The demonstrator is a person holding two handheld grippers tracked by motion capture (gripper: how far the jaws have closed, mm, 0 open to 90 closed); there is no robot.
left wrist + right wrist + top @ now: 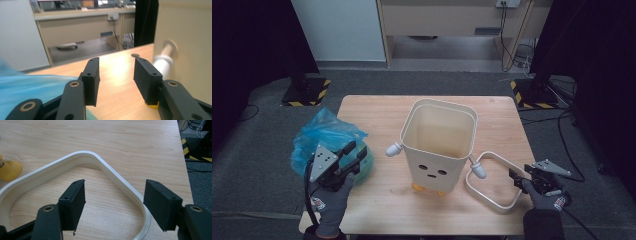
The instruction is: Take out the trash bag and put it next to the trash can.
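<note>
Desk from above: we count one cream bin, one loose rim ring, one blue bag. Left hand-held gripper gapes beside the bag; right hand-held gripper straddles the ring, jaws apart.

grey knit gloves with red logo; black grippers, grey triangular plates

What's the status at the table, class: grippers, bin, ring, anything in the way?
Left gripper open beside the blue bag. Right gripper open, fingers straddling the white ring, not gripping. Cream bin upright, empty. Nothing in the way.
</note>
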